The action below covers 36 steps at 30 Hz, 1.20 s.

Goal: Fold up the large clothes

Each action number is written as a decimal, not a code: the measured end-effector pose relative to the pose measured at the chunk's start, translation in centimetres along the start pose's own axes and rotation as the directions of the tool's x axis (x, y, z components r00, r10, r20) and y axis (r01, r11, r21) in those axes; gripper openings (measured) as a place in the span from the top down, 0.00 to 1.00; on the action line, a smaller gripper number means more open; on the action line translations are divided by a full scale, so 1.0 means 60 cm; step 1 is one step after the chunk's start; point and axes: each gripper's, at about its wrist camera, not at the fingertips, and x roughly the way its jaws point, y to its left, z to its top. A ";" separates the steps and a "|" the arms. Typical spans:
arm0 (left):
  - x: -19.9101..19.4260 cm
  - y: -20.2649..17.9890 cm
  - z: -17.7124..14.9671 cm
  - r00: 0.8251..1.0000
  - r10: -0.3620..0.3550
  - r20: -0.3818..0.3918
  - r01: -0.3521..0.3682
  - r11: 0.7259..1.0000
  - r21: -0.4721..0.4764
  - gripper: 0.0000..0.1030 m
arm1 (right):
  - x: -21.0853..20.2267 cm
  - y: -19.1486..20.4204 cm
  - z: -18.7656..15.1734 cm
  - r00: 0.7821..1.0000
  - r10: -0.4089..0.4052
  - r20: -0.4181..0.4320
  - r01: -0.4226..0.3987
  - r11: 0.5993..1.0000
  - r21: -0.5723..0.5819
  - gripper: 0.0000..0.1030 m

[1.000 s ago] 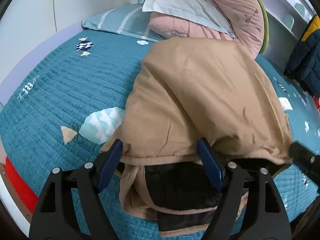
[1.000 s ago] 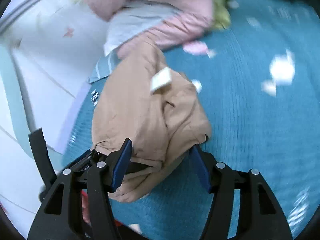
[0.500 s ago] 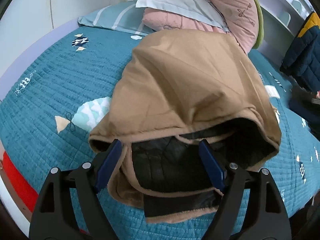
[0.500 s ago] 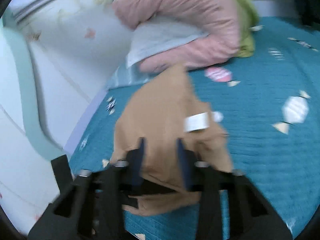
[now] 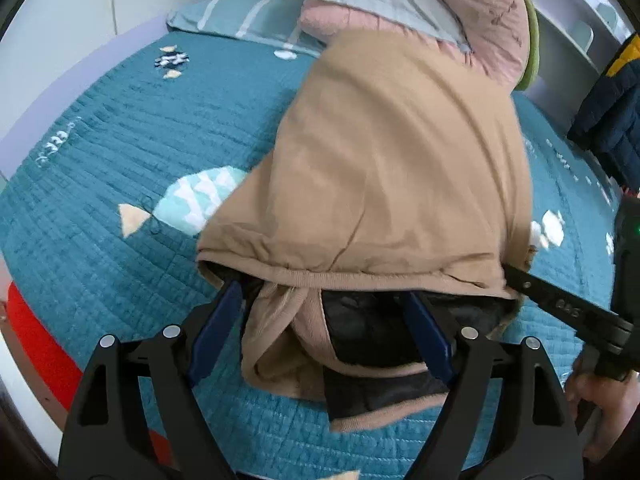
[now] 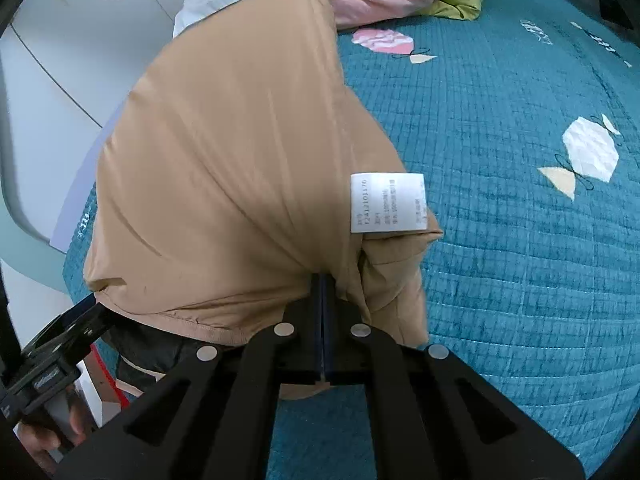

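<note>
Jaws shut, the right gripper [image 6: 322, 280] pinches the tan jacket's [image 6: 224, 168] hem on the teal quilt [image 6: 520, 240].

Left gripper [image 5: 320, 324] stands wide open, gripping nothing; the jacket's dark lining [image 5: 368, 332] lies between its fingers, pink pillows [image 5: 472, 4] beyond.

My left claw [image 5: 320, 332] stands wide open over the tan jacket's [image 5: 392, 168] dark-lined hem on the teal bed [image 5: 120, 152]. I see the right claw [image 5: 516, 276] reaching the hem's right edge; pillows [image 5: 400, 4] lie beyond.
</note>
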 end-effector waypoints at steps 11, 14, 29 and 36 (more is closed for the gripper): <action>-0.047 -0.061 0.041 0.977 -0.193 0.086 0.200 0.977 -0.074 0.20 | -0.007 -0.008 -0.025 1.000 0.028 -0.002 -0.028 1.000 0.009 1.00; 0.036 -0.087 0.036 0.997 -0.073 -0.038 0.072 0.997 -0.040 0.21 | -0.008 -0.012 -0.028 0.999 0.038 -0.012 -0.038 0.999 0.016 1.00; -0.039 -0.103 0.011 0.994 0.076 0.083 -0.080 0.995 0.052 0.13 | -0.108 -0.011 -0.051 0.992 0.110 0.069 -0.109 0.994 -0.022 0.85; -0.180 -0.155 -0.022 0.963 0.178 0.205 -0.207 0.969 0.132 0.10 | -0.269 0.003 -0.092 0.979 0.028 0.200 -0.007 0.994 -0.109 0.39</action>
